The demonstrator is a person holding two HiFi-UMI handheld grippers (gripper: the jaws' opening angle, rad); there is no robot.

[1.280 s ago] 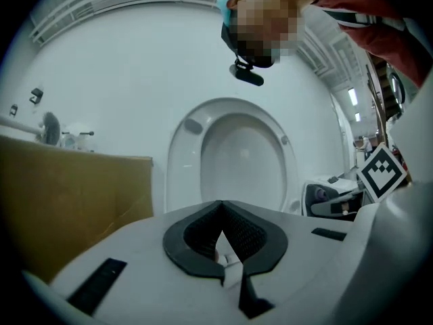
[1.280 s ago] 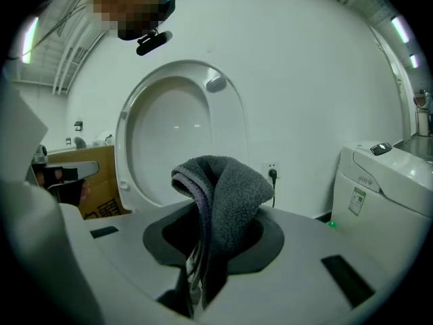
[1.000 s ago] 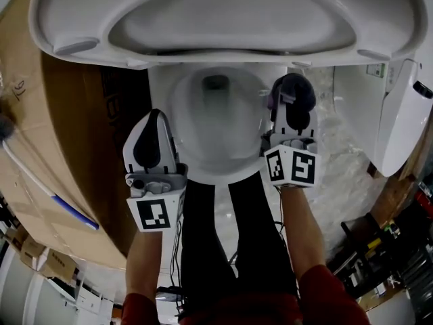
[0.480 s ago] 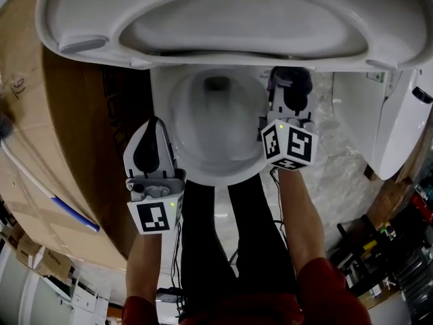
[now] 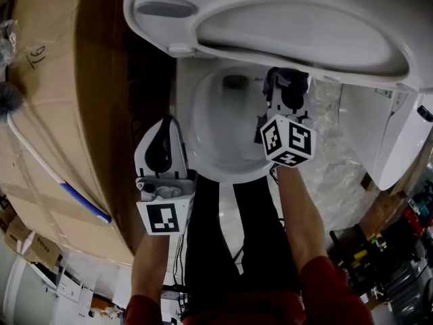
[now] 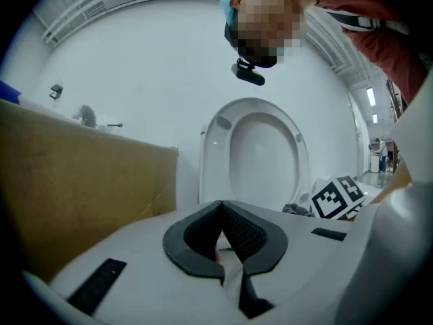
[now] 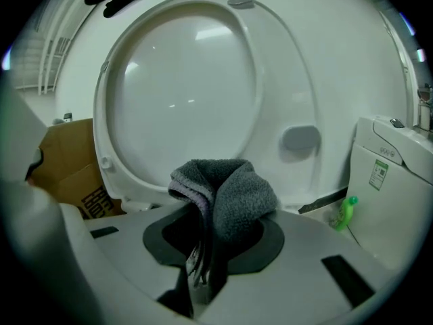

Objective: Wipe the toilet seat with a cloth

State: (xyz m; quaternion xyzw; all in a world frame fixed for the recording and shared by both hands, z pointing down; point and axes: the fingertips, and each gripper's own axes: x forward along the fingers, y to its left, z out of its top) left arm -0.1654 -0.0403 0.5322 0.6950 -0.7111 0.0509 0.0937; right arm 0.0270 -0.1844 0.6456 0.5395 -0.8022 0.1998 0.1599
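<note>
A white toilet fills the head view, its seat and lid (image 5: pixel 379 29) raised over the open bowl (image 5: pixel 203 158). My right gripper (image 5: pixel 287 76) hangs over the bowl's right rear rim, shut on a folded dark grey cloth (image 5: pixel 292 80). In the right gripper view the cloth (image 7: pixel 226 195) bulges up between the jaws, facing the raised seat (image 7: pixel 183 93). My left gripper (image 5: pixel 164 124) hovers at the bowl's left rim, shut and empty. In the left gripper view its jaws (image 6: pixel 221 212) meet with nothing in them, and the raised seat (image 6: pixel 260 151) stands ahead.
A large cardboard box (image 5: pixel 61 114) stands close on the toilet's left, with a toilet brush (image 5: pixel 8 97) lying on it. A white unit (image 7: pixel 392 175) and a green bottle (image 7: pixel 346 212) sit to the right. The person's legs stand before the bowl.
The right gripper has moved further back over the bowl toward the raised seat, cloth still in it. The left gripper has shifted slightly toward the bowl. The head view has swung left.
</note>
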